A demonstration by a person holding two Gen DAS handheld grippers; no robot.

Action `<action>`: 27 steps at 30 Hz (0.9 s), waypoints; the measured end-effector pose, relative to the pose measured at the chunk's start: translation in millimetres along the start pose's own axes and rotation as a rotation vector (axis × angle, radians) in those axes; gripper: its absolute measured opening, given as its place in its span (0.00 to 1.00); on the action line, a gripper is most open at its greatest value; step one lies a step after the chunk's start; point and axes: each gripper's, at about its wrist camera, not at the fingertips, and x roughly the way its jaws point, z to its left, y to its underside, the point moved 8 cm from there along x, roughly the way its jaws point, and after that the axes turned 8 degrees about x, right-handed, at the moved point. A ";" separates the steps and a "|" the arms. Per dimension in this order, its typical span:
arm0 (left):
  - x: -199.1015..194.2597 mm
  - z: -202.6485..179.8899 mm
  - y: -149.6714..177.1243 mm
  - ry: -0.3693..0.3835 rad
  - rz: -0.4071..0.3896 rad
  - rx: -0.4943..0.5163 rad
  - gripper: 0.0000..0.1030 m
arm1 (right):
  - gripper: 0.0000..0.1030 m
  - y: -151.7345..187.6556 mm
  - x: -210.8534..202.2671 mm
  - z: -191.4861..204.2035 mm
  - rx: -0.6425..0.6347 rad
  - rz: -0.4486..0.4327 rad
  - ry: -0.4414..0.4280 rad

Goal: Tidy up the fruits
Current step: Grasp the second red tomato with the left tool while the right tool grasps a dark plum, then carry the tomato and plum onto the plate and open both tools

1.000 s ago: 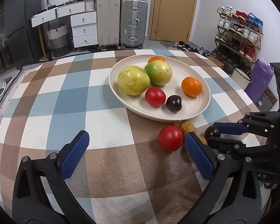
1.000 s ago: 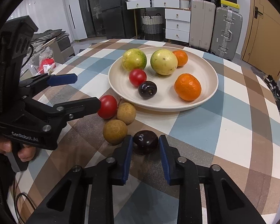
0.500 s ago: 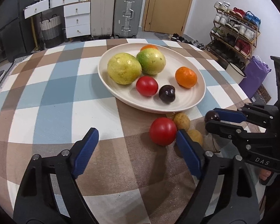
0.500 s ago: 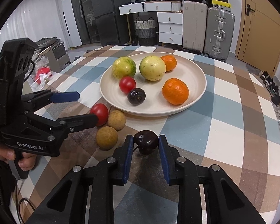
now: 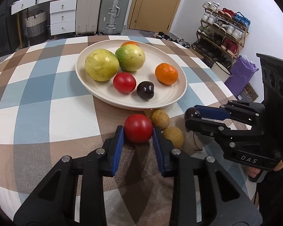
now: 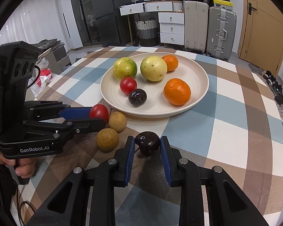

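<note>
A red tomato (image 5: 138,125) lies on the checked tablecloth just in front of the cream plate (image 5: 169,101). My left gripper (image 5: 138,131) is closing, and its blue pads press on the tomato's two sides. My right gripper (image 6: 147,143) is shut on a dark cherry (image 6: 147,143) and holds it slightly above the cloth. From the right wrist view, the left gripper (image 6: 98,115) and the tomato (image 6: 99,112) show at the left. The plate (image 6: 198,79) carries two yellow-green fruits, two oranges, a red tomato and a dark cherry.
Two brown round fruits (image 5: 160,119) (image 5: 173,137) lie on the cloth between the grippers, close to the held tomato. A person's hand (image 6: 22,166) grips the left tool. Suitcases, drawers and a shoe rack stand beyond the table.
My left gripper's jaws went from wide open to closed on the red tomato, after sliding forward around it. The right gripper kept its hold on the cherry.
</note>
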 end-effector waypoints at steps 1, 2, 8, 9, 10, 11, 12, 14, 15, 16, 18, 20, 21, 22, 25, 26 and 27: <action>-0.8 0.1 -0.4 -0.002 -0.003 0.000 0.27 | 0.27 -0.2 0.1 -0.1 0.001 -0.001 0.000; -1.5 0.6 -1.0 -0.008 -0.007 0.002 0.27 | 0.27 -0.2 0.4 -0.3 0.001 0.000 0.000; -10.3 5.1 -5.4 -0.039 -0.044 0.001 0.27 | 0.27 -1.4 -1.6 0.8 0.002 -0.011 -0.008; -12.3 5.9 -5.9 -0.042 -0.050 0.000 0.27 | 0.27 -1.9 -2.0 0.9 0.003 -0.015 -0.010; -14.4 7.3 -7.2 -0.048 -0.058 -0.004 0.27 | 0.27 -2.3 -2.4 0.9 0.004 -0.018 -0.012; -16.7 8.7 -6.9 -0.055 -0.066 -0.007 0.27 | 0.27 -2.6 -2.9 0.9 0.006 -0.021 -0.014; -18.1 10.6 -7.4 -0.062 -0.072 -0.010 0.27 | 0.27 -2.9 -3.2 0.8 0.007 -0.023 -0.016; -21.8 13.2 -9.1 -0.070 -0.085 -0.015 0.27 | 0.27 -4.1 -4.9 1.0 0.010 -0.033 -0.022; -24.3 14.8 -10.2 -0.079 -0.094 -0.017 0.27 | 0.27 -4.9 -6.1 1.3 0.010 -0.039 -0.024; -27.0 16.4 -11.9 -0.090 -0.104 -0.016 0.27 | 0.27 -6.1 -8.0 1.4 0.012 -0.047 -0.027; -30.7 19.1 -13.5 -0.097 -0.116 -0.023 0.27 | 0.27 -8.2 -11.2 0.9 0.016 -0.057 -0.033; -36.1 21.9 -15.2 -0.103 -0.126 -0.030 0.27 | 0.27 -11.7 -15.6 -0.8 0.027 -0.073 -0.042; -38.7 22.4 -17.0 -0.106 -0.131 -0.030 0.27 | 0.27 -13.9 -17.7 -1.1 0.032 -0.080 -0.048; -42.2 23.0 -19.0 -0.110 -0.142 -0.030 0.27 | 0.27 -16.1 -20.2 -1.4 0.038 -0.091 -0.053; -48.6 23.9 -24.9 -0.122 -0.157 -0.026 0.27 | 0.27 -24.8 -26.0 -1.9 0.060 -0.112 -0.070; -50.5 24.3 -27.7 -0.129 -0.161 -0.026 0.27 | 0.27 -28.8 -28.6 -2.4 0.067 -0.121 -0.071; -52.2 24.1 -30.3 -0.132 -0.165 -0.026 0.27 | 0.27 -32.0 -31.0 -3.2 0.072 -0.128 -0.069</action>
